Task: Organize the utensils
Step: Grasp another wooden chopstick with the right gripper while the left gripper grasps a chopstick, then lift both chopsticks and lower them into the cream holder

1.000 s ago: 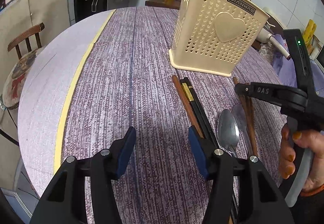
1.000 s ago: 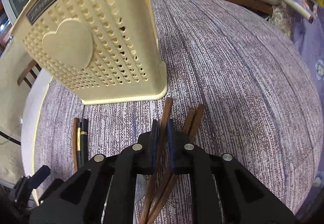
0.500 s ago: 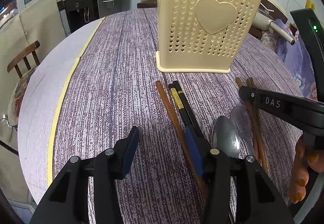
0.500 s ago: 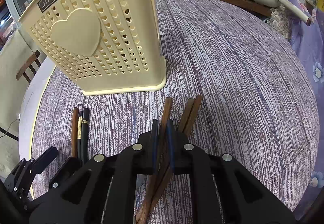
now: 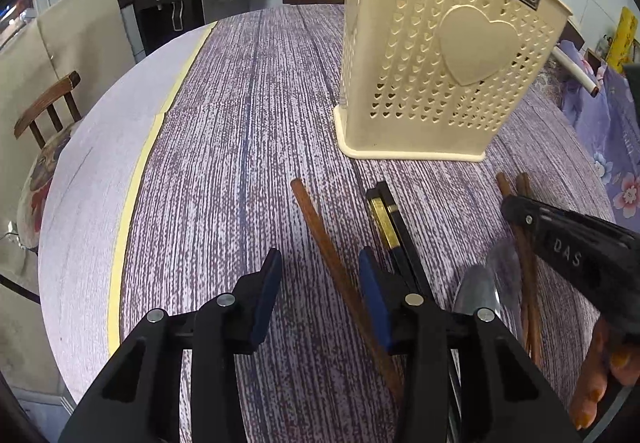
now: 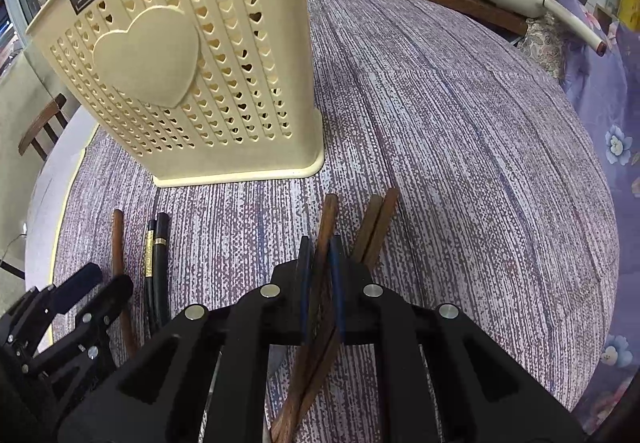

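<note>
My right tongs (image 6: 320,267) are closed tight on 1 brown wooden chopstick (image 6: 327,215), whose tip pokes out past the blue pads toward the cream holder (image 6: 192,83). Just beside it on the right, 2 more brown chopsticks (image 6: 378,221) lie side by side on the purple counter (image 6: 460,163), apart from my pads.

My left tongs (image 5: 320,283) are spread wide and grip nothing. A single brown chopstick (image 5: 320,235) lies on the counter in the gap between the pads, closer to the right-hand pad; I cannot tell whether it touches it. Just right of that pad lie 2 black chopsticks with gold bands (image 5: 390,227), side by side. Further right a metal spoon (image 5: 478,291) lies bowl up, partly hidden behind my tongs.

The holder stands upright near the middle of the counter, past the tips of all the chopsticks, its heart panel facing me. A yellow strip (image 5: 132,203) runs along the counter's left edge, and a wooden chair (image 5: 44,111) stands beyond that edge.
</note>
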A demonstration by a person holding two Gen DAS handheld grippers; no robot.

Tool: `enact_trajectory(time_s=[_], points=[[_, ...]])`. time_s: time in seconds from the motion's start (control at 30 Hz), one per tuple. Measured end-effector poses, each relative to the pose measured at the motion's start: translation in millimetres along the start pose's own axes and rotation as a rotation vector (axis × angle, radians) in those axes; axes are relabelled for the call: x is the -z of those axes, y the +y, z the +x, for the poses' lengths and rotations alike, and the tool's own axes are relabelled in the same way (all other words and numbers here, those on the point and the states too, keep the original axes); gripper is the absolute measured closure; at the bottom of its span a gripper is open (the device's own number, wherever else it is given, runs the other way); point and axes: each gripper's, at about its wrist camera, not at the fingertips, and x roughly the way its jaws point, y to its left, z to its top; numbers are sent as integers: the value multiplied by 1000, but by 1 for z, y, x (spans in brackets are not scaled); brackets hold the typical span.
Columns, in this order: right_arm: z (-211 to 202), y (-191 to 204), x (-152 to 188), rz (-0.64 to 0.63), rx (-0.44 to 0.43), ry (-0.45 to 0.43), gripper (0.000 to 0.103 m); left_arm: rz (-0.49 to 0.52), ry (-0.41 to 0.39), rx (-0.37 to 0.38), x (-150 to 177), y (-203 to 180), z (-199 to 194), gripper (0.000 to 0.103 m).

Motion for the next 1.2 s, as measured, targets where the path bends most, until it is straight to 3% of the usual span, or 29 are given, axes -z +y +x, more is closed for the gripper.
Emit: enact_trajectory(time_s=[0.1, 0.27, 0.47, 0.87, 1.2], points=[[0, 2, -1, 4, 17, 1, 93, -8, 1, -22, -3, -2, 2, 67], [0, 10, -1, 3, 47, -5, 93, -14, 7, -49, -9, -4, 6, 90], [-2, 20, 1, -10, 69, -11, 93, -21, 8, -56, -12, -5, 8, 95], [-2, 22, 4, -28, 77, -27, 94, -20, 9, -46, -15, -4, 9, 95], [-7, 15, 5, -6, 20, -58, 95, -46, -8, -22, -17, 0, 9, 95]])
